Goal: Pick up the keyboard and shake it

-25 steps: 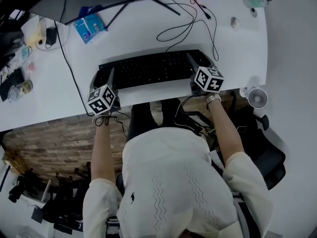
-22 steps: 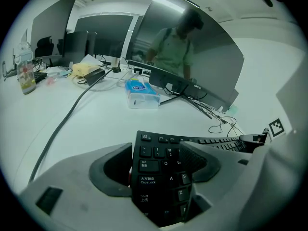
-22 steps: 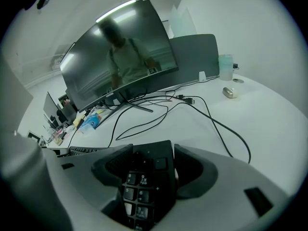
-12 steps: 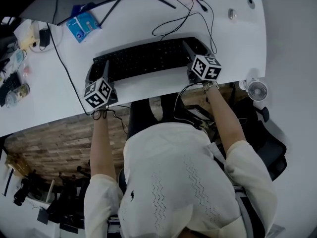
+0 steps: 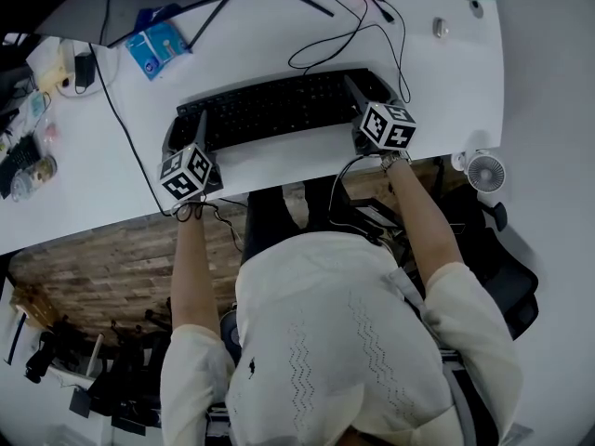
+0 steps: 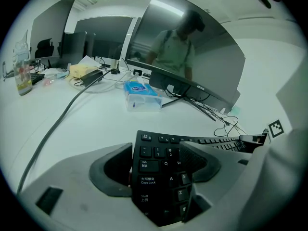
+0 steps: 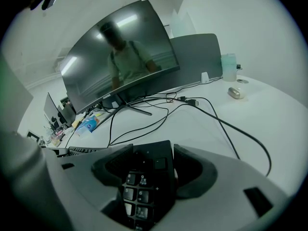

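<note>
While the person is gripping a black keyboard at both ends, it is lying crosswise over the white desk near the front edge. I cannot tell whether it is resting on the desk or lifted off it. The left gripper is pinching the keyboard's left end, and in the left gripper view its jaws are pressing on either side of the Tab / Caps Lock / Shift column. The right gripper is pinching the right end, with its jaws closing on the number pad in the right gripper view. Both marker cubes are facing up toward the head camera. A curved monitor is standing behind the keyboard and reflecting the person. Black cables are looping across the desk between the monitor and the keyboard. A blue tissue pack is lying left of the monitor stand. A small white fan is sitting off the desk's right corner.
</note>
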`<state>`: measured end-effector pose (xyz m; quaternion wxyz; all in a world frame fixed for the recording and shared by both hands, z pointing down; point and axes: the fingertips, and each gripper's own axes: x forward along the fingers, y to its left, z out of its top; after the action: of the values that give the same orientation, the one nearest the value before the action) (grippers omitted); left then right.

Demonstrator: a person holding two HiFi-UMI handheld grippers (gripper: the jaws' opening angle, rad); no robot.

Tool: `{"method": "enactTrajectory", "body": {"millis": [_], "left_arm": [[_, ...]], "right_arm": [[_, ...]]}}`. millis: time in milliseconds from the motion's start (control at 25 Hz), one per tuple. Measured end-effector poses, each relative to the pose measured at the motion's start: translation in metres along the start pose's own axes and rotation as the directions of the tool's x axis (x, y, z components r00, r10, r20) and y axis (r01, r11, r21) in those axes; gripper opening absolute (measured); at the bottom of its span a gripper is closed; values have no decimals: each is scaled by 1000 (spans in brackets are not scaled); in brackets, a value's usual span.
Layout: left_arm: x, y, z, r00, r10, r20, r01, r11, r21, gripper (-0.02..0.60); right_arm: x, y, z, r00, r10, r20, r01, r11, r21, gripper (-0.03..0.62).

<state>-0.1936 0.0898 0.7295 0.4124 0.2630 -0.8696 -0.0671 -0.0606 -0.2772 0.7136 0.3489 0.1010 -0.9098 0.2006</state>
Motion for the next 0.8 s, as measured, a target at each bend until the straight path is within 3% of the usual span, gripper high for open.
{"method": "enactTrajectory", "body": {"millis": [680, 800], "left_arm": [[1, 1, -3, 1000, -8, 8, 9, 1000, -2, 298], [1, 2, -3, 1000, -10, -9, 10, 1000, -7, 298]], "right_arm": [[3, -1, -8, 1000, 12, -1, -12, 1000, 23, 259], [3, -1, -9, 1000, -3, -26, 3, 1000, 25, 282]]}}
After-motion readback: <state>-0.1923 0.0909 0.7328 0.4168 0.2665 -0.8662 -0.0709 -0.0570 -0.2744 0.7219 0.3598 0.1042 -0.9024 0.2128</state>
